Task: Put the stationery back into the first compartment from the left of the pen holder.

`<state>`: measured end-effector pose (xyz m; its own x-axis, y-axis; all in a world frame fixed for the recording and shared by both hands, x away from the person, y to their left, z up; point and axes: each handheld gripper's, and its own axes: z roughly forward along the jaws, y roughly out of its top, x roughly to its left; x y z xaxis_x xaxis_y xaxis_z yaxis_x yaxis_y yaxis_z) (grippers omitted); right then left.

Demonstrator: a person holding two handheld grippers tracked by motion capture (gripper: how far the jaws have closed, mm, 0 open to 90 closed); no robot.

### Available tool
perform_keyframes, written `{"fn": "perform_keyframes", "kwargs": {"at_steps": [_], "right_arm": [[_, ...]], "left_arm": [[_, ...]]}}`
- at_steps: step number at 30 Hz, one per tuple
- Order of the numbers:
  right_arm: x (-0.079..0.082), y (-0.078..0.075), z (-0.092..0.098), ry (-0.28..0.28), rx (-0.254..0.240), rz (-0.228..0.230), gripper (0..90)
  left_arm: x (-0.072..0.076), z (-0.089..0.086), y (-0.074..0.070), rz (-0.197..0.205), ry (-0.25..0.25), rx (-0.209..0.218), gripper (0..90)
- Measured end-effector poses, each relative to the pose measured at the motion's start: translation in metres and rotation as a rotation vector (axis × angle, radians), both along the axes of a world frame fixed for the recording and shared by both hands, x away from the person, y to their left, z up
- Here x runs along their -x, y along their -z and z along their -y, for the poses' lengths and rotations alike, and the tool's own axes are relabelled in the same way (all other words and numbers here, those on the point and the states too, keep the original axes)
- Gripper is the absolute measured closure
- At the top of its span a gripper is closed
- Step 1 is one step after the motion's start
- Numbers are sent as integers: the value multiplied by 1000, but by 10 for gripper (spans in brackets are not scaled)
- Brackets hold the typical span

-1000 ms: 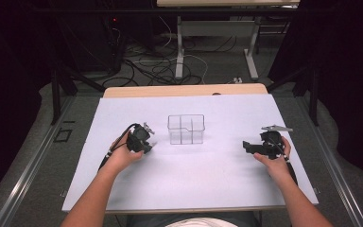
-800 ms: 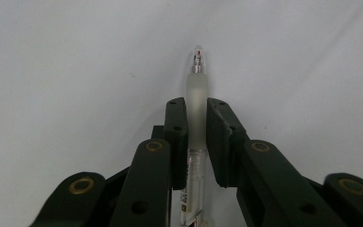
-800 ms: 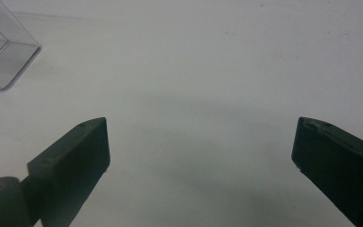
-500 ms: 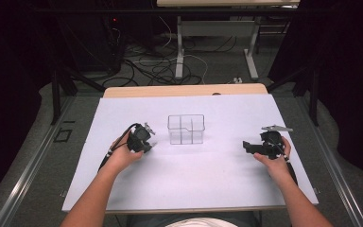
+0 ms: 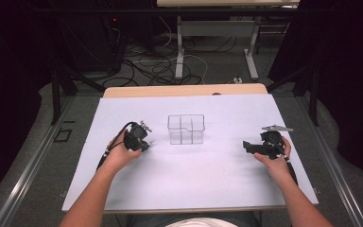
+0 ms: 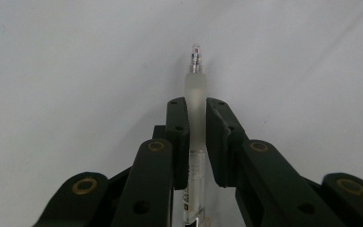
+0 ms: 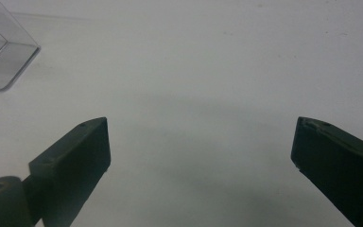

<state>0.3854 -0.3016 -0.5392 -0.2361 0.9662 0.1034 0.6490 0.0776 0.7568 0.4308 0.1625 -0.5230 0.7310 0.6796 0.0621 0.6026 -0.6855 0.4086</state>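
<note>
My left gripper (image 6: 196, 106) is shut on a slim frosted pen (image 6: 196, 85), whose clear tip sticks out past the jaws over the white tabletop. In the high view the left gripper (image 5: 144, 140) rests on the table just left of a clear plastic box with compartments (image 5: 185, 128), which looks empty. My right gripper (image 5: 246, 145) sits on the table to the right of the box, pointing left toward it. In the right gripper view its jaws stand wide apart with nothing between them (image 7: 201, 142), and a corner of the clear box (image 7: 2, 56) shows at the upper left.
A white sheet (image 5: 194, 175) covers the table, with a strip of wooden edge (image 5: 184, 90) at the far side. Beyond it are table legs and cables (image 5: 170, 66) on the floor.
</note>
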Motion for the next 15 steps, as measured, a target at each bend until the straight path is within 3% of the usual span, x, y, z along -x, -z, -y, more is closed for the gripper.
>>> {"fn": "perform_keyframes", "kwargs": {"at_steps": [8, 12, 15], "right_arm": [[-1, 0, -1, -1, -2, 0, 50], [-1, 0, -1, 0, -2, 0, 51], [0, 1, -1, -2, -3, 0, 51]], "left_arm": [[2, -5, -9, 3, -68, 46, 802], [2, -10, -12, 26, -81, 91, 802], [2, -14, -13, 55, -100, 155, 802]]}}
